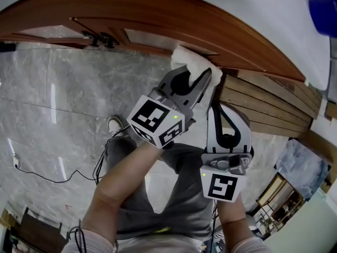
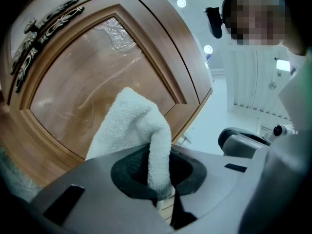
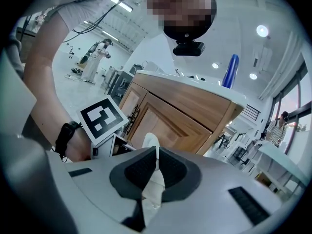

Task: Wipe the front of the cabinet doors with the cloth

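Where the wooden cabinet door [image 1: 158,40] curves across the top of the head view, a white terry cloth [image 1: 190,62] is pressed against its front, just above the centre of the frame. The left gripper [image 1: 204,78] is clenched on it. In the left gripper view the jaws pinch a fold of the cloth [image 2: 158,150] at lower centre, and the rest bunches up against the door's glossy recessed panel [image 2: 83,82]. The right gripper [image 1: 215,103] sits just below and to the right of the left one. Its jaws are closed on a thin strip of the same cloth [image 3: 152,145], which shows at the lower centre of the right gripper view. Dark ornate handles [image 1: 100,37] sit at the upper left of the head view, well apart from the cloth. Grey marble floor [image 1: 58,94] fills the left side. At the upper right of the right gripper view, a blue bottle [image 3: 230,71] stands on the white countertop [image 3: 195,81].
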Demonstrator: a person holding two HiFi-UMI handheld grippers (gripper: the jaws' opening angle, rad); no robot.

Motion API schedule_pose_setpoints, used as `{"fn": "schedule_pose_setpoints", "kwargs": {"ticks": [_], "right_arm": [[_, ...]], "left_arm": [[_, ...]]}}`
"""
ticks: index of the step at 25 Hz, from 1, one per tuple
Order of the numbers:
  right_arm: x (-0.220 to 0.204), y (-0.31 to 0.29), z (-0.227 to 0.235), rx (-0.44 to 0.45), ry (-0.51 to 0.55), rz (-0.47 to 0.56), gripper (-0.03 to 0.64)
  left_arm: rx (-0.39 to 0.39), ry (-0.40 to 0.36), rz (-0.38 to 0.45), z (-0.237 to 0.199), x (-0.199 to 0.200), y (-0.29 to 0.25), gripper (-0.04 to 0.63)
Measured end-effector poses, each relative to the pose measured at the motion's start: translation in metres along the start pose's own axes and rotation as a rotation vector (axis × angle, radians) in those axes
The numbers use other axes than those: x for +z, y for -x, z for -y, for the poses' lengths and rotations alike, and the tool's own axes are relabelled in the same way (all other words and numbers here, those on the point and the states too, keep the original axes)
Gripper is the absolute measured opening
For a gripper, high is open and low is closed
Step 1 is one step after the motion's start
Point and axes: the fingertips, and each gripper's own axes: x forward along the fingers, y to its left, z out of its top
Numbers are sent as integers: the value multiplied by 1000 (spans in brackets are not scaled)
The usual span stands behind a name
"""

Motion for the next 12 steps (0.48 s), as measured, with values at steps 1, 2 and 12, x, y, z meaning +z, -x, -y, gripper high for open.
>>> {"fn": "schedule_pose_setpoints", "kwargs": {"ticks": [1,2,12], "right_arm": [[3,0,0,1,-3,-2,44],[6,1,-1,5,-6,-2,44],[76,16,2,57,-30,-12,44]], "left_arm": [[4,0,-4,0,2,3,56],[10,-1,-8,1,5,7,56],[98,7,-39,20,67,61,56]]}}
